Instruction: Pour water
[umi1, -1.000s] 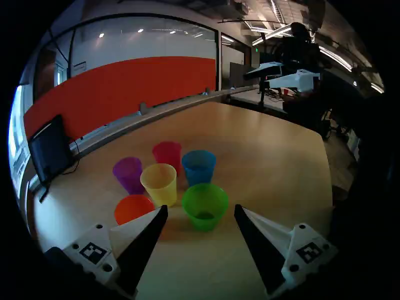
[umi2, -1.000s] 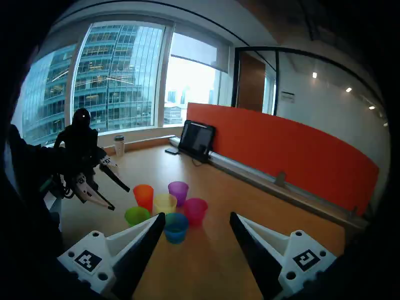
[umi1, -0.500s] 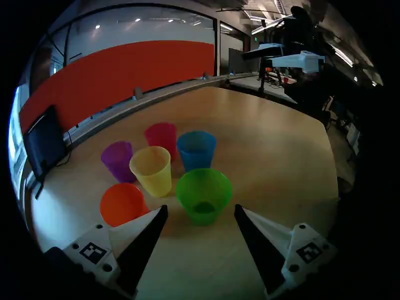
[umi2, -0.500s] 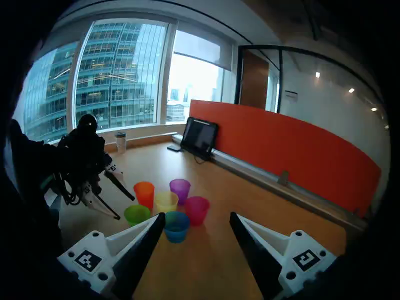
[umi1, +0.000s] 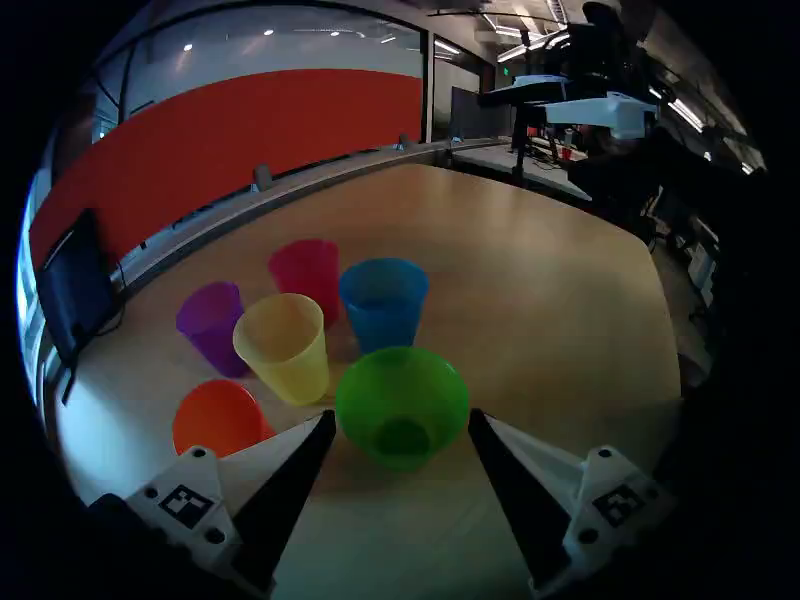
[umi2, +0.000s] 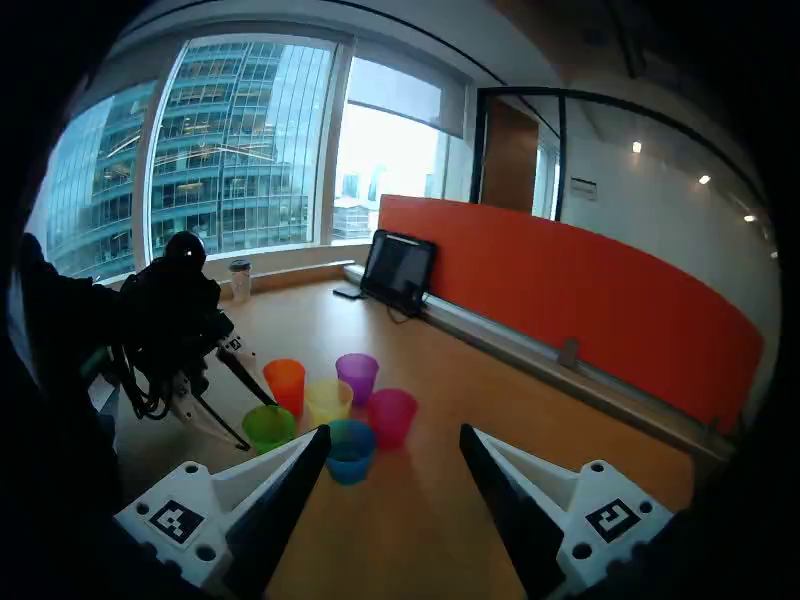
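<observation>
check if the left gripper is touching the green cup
Cannot tell. Left gripper view: the green cup spans the open left gripper, neither gap nor contact plain.

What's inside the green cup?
Left gripper view looks into the green cup: no object, just a darker patch at the bottom. Can't tell if that's water; the near wall covers part of the base.

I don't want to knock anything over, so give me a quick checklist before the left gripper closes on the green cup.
1. Left gripper open: ok, spread wide.
2. Green cup lined up inside it: ok, not gripped yet.
3. Green cup upright: ok.
4. Gap to the yellow cup: cannot tell, they look very close.
5. Water in the green cup: cannot tell.
6. Right gripper free: ok, open and empty.
</observation>
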